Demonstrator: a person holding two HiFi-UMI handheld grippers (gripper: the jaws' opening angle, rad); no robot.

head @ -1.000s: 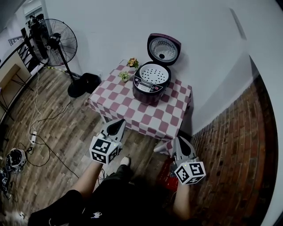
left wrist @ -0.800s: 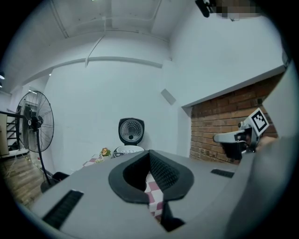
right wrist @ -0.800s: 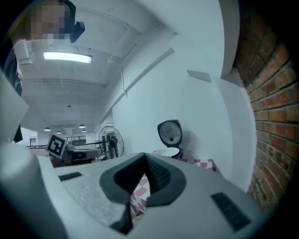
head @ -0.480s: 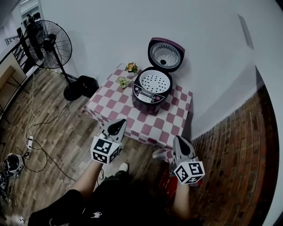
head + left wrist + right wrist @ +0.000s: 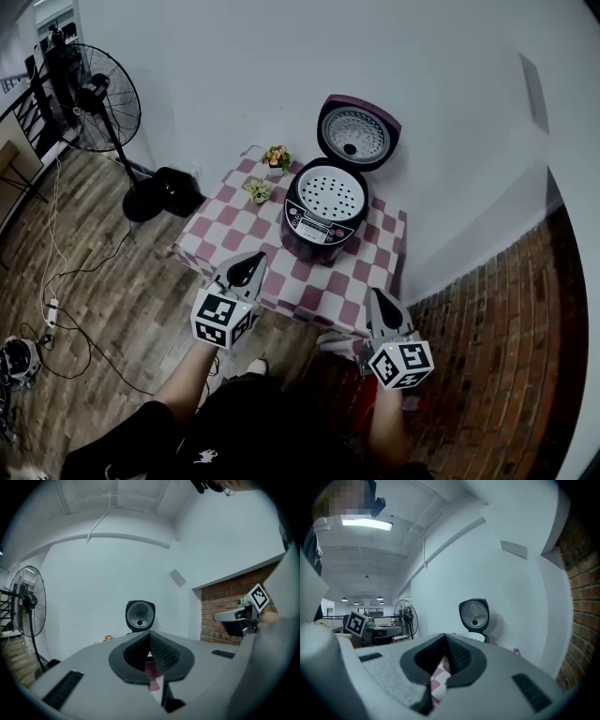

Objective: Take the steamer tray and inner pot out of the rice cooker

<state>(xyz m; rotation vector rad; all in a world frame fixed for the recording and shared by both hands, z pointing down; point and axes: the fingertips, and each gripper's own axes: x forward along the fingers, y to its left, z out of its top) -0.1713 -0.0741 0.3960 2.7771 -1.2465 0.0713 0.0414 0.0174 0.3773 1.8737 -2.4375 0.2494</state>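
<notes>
A dark red rice cooker point(image 5: 323, 220) stands on a small table with a pink-and-white checked cloth point(image 5: 246, 241), its lid point(image 5: 357, 132) raised. The white perforated steamer tray point(image 5: 337, 196) sits in its top; the inner pot beneath is hidden. My left gripper point(image 5: 253, 261) hovers at the table's near left edge, jaws shut and empty. My right gripper point(image 5: 379, 298) is just off the near right corner, also shut and empty. In the left gripper view the lid point(image 5: 140, 616) shows beyond the shut jaws point(image 5: 151, 637); in the right gripper view the lid point(image 5: 474, 614) and tray rim point(image 5: 474, 637) show ahead.
Two small potted plants point(image 5: 276, 157) point(image 5: 257, 188) stand on the table's far left. A standing fan point(image 5: 89, 89) and its round base point(image 5: 142, 202) are on the wooden floor to the left, with cables point(image 5: 49, 309). A white wall lies behind, brick floor at right.
Both grippers have drawn closer to the table; the table and cooker now sit lower and nearer in the head view. Jaws stayed shut.
</notes>
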